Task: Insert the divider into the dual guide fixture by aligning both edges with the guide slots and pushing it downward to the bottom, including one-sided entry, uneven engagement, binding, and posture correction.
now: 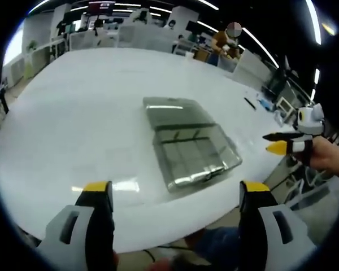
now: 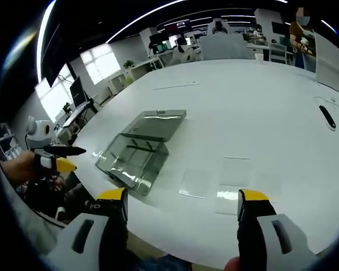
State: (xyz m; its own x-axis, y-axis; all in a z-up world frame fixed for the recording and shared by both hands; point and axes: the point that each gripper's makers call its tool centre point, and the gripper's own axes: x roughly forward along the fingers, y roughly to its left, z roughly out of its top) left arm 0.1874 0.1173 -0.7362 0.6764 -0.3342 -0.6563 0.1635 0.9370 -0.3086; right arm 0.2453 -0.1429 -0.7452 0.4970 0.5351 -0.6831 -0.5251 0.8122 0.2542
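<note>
fixture (image 1: 189, 144): clear, lidded, lay flat mid-desk (image 1: 73, 113) | dividers (image 2: 223, 183): clear flat sheets lay on the desk just beside the fixture (image 2: 141, 147) | left gripper (image 1: 177, 195): fingers wide, empty, above desk edge nearest the fixture | right gripper (image 2: 182, 204): fingers wide, empty, near dividers

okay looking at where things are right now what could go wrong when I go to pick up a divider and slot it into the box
1. The clear flat divider sheets lie flush on the white table and barely stand out, so the open right gripper may slip off an edge.
2. The smoky transparent plastic box with its open lid sits loose and could slide under a downward push.
3. Its guide slots look faint through the clear walls, so one-sided entry and binding seem likely. The left gripper is open and could steady it.
</note>
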